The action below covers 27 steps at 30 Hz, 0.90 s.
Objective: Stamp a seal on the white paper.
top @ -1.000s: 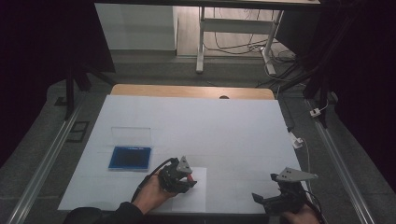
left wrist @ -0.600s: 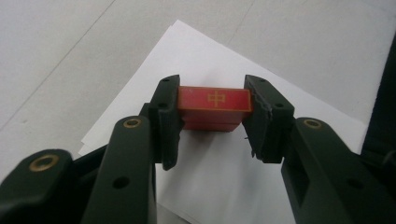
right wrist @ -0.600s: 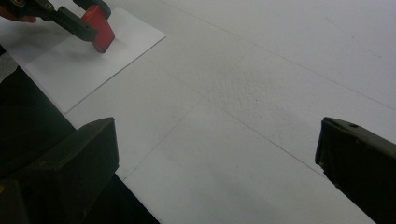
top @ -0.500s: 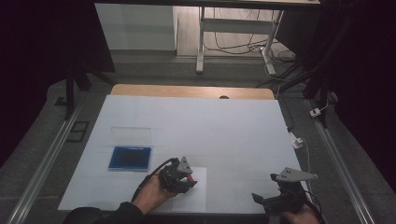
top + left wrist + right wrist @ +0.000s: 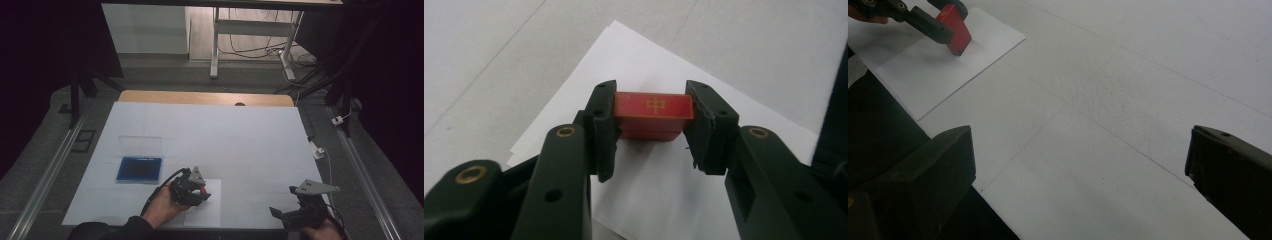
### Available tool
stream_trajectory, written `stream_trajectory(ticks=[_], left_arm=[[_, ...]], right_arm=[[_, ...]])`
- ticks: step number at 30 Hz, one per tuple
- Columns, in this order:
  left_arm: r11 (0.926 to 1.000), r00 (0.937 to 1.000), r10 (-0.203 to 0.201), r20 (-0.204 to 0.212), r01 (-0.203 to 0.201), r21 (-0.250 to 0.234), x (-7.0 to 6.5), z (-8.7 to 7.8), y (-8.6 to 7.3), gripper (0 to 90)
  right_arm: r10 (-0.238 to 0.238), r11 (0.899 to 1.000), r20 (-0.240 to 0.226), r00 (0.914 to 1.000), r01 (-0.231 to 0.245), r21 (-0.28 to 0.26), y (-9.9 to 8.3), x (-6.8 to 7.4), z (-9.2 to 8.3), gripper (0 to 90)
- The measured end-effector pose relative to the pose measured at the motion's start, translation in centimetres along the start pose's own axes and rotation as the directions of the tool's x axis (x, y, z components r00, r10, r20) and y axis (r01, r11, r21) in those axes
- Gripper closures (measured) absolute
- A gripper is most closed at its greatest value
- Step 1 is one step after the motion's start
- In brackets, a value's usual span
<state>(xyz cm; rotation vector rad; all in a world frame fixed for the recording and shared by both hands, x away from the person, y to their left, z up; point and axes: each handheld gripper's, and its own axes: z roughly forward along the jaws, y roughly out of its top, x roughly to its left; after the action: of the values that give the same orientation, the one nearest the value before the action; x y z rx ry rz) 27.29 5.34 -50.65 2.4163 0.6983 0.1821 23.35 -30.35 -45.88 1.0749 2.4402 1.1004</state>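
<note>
A small red block [image 5: 653, 114] with a gold mark on its top face sits between the jaws of my left gripper [image 5: 651, 120], which is shut on it. The block [image 5: 955, 28] rests on or just above a white sheet of paper [image 5: 204, 204] near the table's front edge; I cannot tell if it touches. In the high view my left gripper [image 5: 197, 190] is over that sheet. My right gripper [image 5: 282, 216] is at the front right, and its jaws stand wide apart with nothing between them [image 5: 1080, 165].
A blue pad in an open clear case [image 5: 140, 168] lies on the left of the white table cover [image 5: 225, 135]. A wooden strip [image 5: 205, 97] edges the far side. Metal rails run along both sides, and cables lie at the right.
</note>
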Motion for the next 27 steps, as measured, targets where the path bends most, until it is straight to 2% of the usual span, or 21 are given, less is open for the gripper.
stream_trajectory(ticks=[4,8,11,18,27], left_arm=[[0.9999,0.9997,0.011,-0.02,-0.011,0.011,-0.3,0.02,0.18,58.9],[0.9997,0.9994,-0.024,0.024,0.024,0.007,0.39,-0.01,0.1,58.8],[0.9999,0.9999,-0.008,0.006,0.008,0.011,0.09,0.0,0.16,58.8],[0.9999,0.9999,0.016,0.003,-0.016,0.003,0.08,-0.07,0.1,58.5],[0.9998,0.9998,0.019,0.002,-0.019,0.003,0.04,-0.18,0.19,58.4]], right_arm=[[-0.001,1.0,0.0,1.0,0.001,0.002,0.01,0.01,0.02,0.0],[0.001,1.0,0.0,1.0,-0.001,0.001,0.01,-0.01,0.01,0.0],[0.001,1.0,0.0,1.0,-0.001,0.0,0.0,-0.02,0.0,0.0],[0.002,1.0,0.0,1.0,-0.002,-0.003,-0.01,-0.04,-0.05,0.0],[-0.004,1.0,-0.002,1.0,0.004,-0.002,-0.02,0.01,-0.01,0.0]])
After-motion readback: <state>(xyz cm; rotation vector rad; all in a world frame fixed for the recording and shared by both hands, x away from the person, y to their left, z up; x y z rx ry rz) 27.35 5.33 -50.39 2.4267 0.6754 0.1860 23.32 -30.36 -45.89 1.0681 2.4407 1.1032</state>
